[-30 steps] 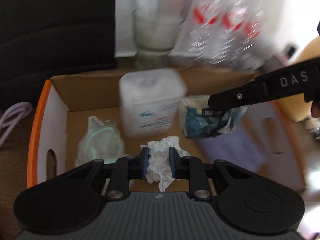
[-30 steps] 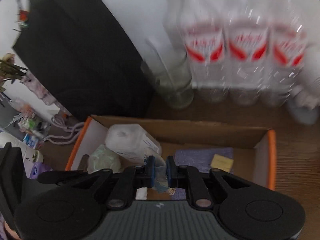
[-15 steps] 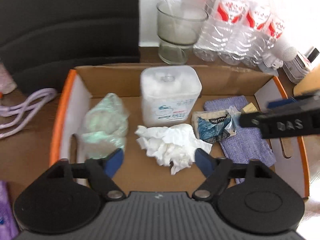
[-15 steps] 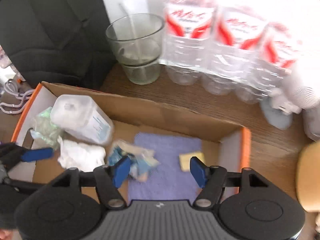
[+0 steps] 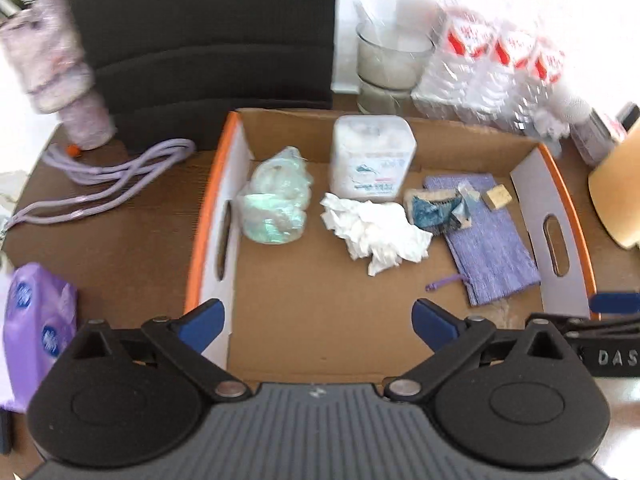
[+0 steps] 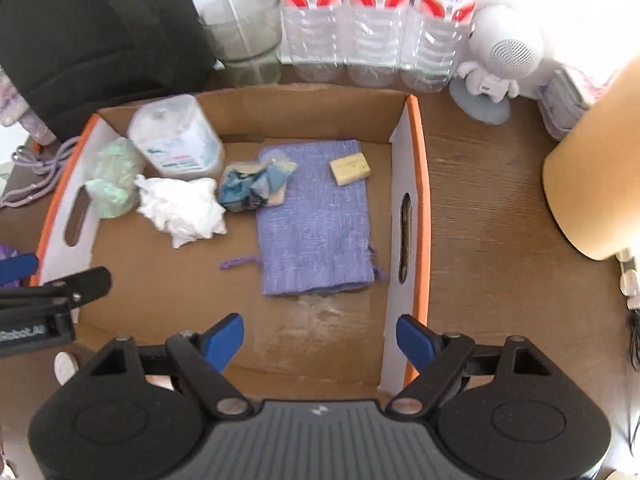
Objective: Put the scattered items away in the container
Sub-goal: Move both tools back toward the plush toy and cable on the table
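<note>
An orange-edged cardboard box (image 5: 208, 216) (image 6: 416, 184) holds a crumpled white tissue (image 5: 376, 232) (image 6: 184, 210), a blue crumpled wrapper (image 5: 434, 210) (image 6: 250, 186), a green plastic bag (image 5: 276, 200) (image 6: 114, 176), a white tub (image 5: 370, 158) (image 6: 176, 136), a purple cloth pouch (image 5: 492, 236) (image 6: 316, 220) and a small tan block (image 5: 497, 197) (image 6: 350, 168). My left gripper (image 5: 316, 324) is open and empty above the box's near edge. My right gripper (image 6: 320, 338) is open and empty above the box's near right corner.
On the table left of the box lie a purple cord (image 5: 104, 176) and a purple tissue pack (image 5: 36, 320). Behind the box stand a glass (image 6: 246, 36), water bottles (image 6: 372, 20) and a white speaker figure (image 6: 500, 56). A tan round object (image 6: 592, 184) sits at right.
Both grippers opened and let go: the left dropped the white tissue, the right the blue wrapper, both now in the box. Both grippers then pulled back toward the near edge.
</note>
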`<action>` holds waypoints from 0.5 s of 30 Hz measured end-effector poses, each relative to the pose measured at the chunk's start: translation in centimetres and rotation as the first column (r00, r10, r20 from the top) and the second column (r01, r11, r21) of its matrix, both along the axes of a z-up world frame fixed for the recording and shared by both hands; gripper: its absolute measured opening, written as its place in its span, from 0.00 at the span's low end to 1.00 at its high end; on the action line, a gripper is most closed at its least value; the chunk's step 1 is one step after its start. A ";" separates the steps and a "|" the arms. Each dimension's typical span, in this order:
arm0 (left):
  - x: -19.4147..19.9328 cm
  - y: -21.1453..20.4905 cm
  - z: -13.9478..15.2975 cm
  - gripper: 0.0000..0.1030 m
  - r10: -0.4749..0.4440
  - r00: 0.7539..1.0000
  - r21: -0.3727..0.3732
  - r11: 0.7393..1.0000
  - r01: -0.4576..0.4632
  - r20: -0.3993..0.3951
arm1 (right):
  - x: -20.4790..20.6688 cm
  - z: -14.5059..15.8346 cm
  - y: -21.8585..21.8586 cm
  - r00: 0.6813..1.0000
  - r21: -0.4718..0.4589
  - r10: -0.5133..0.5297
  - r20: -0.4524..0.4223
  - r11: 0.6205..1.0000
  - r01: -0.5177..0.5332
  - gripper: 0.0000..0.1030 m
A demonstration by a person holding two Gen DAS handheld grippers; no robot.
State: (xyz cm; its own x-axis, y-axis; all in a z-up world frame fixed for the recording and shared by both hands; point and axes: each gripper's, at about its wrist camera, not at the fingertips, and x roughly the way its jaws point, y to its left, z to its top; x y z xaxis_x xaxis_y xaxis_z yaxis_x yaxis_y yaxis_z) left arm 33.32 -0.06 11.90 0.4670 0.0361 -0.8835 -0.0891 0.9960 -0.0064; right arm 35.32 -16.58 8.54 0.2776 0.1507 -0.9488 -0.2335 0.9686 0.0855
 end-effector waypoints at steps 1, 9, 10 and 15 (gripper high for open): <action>-1.0 0.1 0.3 1.00 0.011 0.999 0.011 1.000 -0.012 0.048 | -0.8 0.4 -0.1 1.000 0.009 -0.013 0.026 1.000 0.013 0.81; -9.0 0.9 0.2 1.00 -0.001 0.889 -0.004 1.000 0.003 0.457 | -8.4 2.2 -0.5 0.892 0.140 -0.083 0.444 0.990 0.022 0.86; -9.6 0.8 0.0 1.00 -0.003 0.872 0.002 1.000 0.002 0.490 | -9.6 1.9 -0.6 0.842 0.152 -0.083 0.533 0.988 0.000 0.86; -11.3 0.0 -0.6 1.00 -0.043 0.845 0.010 0.999 0.045 0.533 | -12.0 0.1 -1.1 0.779 0.151 -0.077 0.622 0.988 -0.023 0.86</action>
